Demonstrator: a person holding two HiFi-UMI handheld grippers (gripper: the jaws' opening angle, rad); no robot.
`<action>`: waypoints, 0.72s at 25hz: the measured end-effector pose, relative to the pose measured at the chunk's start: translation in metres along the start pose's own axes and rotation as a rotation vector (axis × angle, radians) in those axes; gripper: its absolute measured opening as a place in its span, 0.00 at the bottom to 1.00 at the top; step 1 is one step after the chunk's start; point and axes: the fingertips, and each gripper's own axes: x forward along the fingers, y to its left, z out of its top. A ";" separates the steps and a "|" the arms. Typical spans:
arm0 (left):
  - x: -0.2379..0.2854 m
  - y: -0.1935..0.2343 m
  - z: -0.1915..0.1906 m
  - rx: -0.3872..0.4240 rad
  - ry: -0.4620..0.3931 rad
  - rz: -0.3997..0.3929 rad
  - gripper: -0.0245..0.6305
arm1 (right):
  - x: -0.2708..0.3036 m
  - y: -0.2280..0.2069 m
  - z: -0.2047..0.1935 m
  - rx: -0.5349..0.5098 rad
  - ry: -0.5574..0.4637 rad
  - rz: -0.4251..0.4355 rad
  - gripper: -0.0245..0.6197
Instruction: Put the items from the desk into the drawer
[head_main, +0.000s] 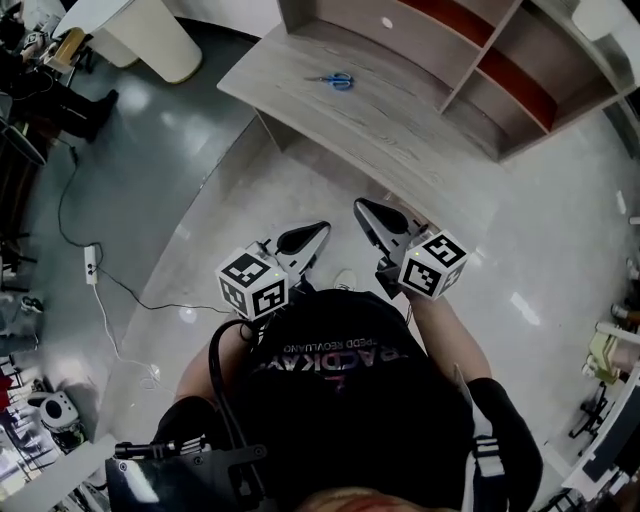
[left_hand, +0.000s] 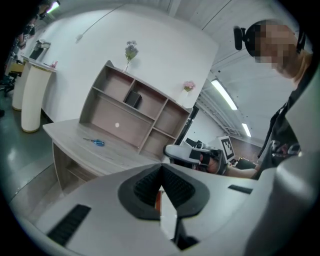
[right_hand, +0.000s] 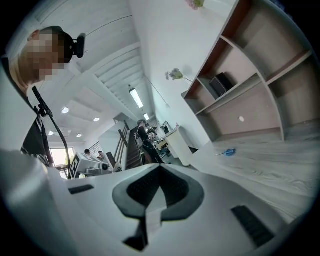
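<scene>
Glossy grey floor surrounds a pale wood-grain desk with an open shelf unit at the back. On the desk top, toward its left end, lies what looks like a small blue-handled screwdriver, though it is too small to be sure. Short of the desk's front edge, well apart from that tool, the left gripper and right gripper hang side by side, each with its jaws pressed together on nothing.

Bright, even overhead light from ceiling strip lamps; glare spots shine on the glossy floor. Fisheye bending curves every edge, with dark vignetted corners.
</scene>
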 end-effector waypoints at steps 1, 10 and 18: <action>0.003 0.002 0.001 0.001 0.005 -0.008 0.05 | 0.000 -0.003 0.001 0.004 -0.005 -0.011 0.06; 0.014 0.028 0.015 0.041 0.067 -0.089 0.05 | 0.022 -0.037 0.013 0.026 -0.046 -0.121 0.06; 0.021 0.065 0.036 0.039 0.104 -0.153 0.05 | 0.056 -0.076 0.033 0.035 -0.043 -0.228 0.06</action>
